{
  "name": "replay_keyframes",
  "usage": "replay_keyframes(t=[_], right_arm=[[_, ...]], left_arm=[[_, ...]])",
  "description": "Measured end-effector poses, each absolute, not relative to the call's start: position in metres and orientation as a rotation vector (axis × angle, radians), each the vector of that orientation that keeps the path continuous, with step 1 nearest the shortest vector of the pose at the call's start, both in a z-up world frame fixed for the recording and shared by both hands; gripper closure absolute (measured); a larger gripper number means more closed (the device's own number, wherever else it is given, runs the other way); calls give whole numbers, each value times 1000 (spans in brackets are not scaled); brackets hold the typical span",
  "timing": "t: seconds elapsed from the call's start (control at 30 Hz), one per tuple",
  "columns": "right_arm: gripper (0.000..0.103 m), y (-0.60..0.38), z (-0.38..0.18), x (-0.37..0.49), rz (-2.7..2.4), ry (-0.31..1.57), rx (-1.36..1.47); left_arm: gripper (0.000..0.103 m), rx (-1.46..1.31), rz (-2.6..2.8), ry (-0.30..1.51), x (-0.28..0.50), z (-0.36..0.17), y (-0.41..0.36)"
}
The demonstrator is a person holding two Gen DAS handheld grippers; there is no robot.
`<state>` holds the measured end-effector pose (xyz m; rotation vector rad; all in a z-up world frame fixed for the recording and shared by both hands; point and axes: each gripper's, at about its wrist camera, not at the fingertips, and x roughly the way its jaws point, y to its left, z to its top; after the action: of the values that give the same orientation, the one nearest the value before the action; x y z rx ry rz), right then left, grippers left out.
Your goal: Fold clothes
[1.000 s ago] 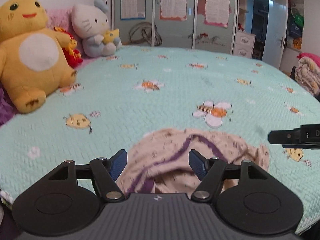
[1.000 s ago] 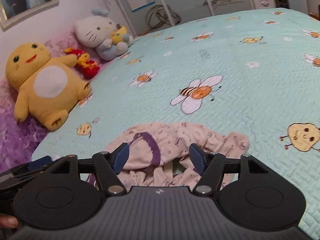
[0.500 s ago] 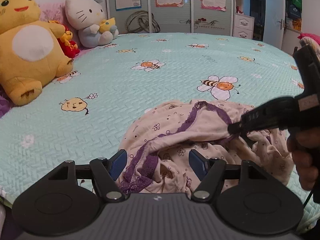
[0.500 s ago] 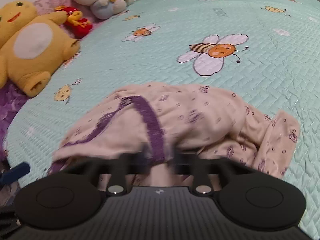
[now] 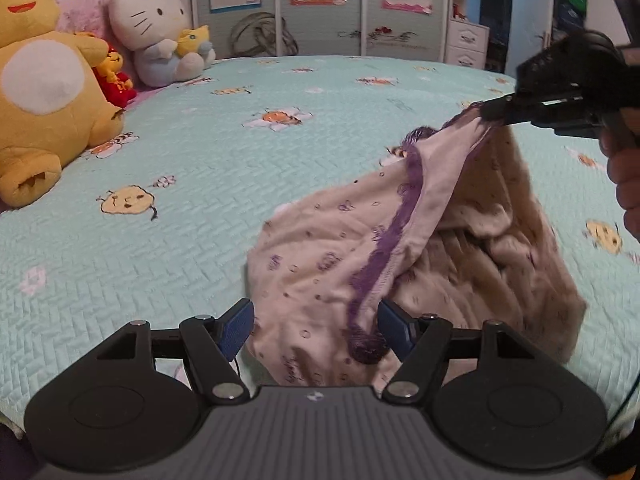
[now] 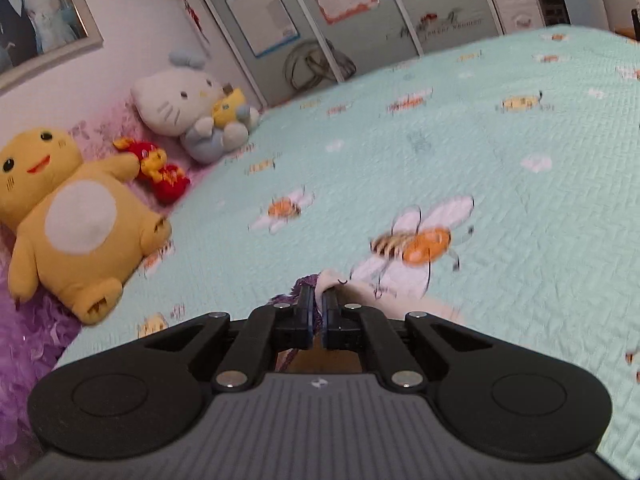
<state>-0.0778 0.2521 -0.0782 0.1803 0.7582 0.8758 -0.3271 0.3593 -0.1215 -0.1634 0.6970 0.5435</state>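
A cream garment [image 5: 328,264] with small purple prints and a purple lace trim [image 5: 394,232] lies on the mint bedspread [image 5: 200,200]. My right gripper [image 6: 318,300] is shut on the trimmed edge and holds it lifted; in the left wrist view the right gripper [image 5: 494,112] pulls the cloth up and to the right. My left gripper [image 5: 316,324] is open low over the garment's near part, with cloth and lace between its blue pads but not pinched. Most of the garment [image 6: 360,292] is hidden under the right gripper's body.
Plush toys line the left side: a yellow one [image 5: 44,92], a white cat [image 5: 156,40] and a small red one [image 5: 116,80]. Wardrobe doors [image 5: 320,8] with posters stand beyond the bed. A hand [image 5: 624,168] holds the right gripper.
The right gripper shut on the purple-trimmed edge and lifted it up to the right, stretching the cloth. The left gripper sank closer to the garment and stayed open.
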Motion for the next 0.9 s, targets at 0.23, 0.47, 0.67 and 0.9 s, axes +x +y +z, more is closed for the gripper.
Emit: replay_keyframes(t=[0.23,0.47,0.67,0.9], right_arm=[[35,240,-91,-103,819,802,129],[28,256,-121,-86,787,894,103],[102,284,-142,-76,794,1001,44],[102,257,-44,-118,996,747,154]], left_arm=[[31,-145,545,739,-334,-142,343],[39,-60,551,767,-314,-153,344],[94,-122,578,664,-317,-124,370],[95,-6,605,388,-338,-21,376]])
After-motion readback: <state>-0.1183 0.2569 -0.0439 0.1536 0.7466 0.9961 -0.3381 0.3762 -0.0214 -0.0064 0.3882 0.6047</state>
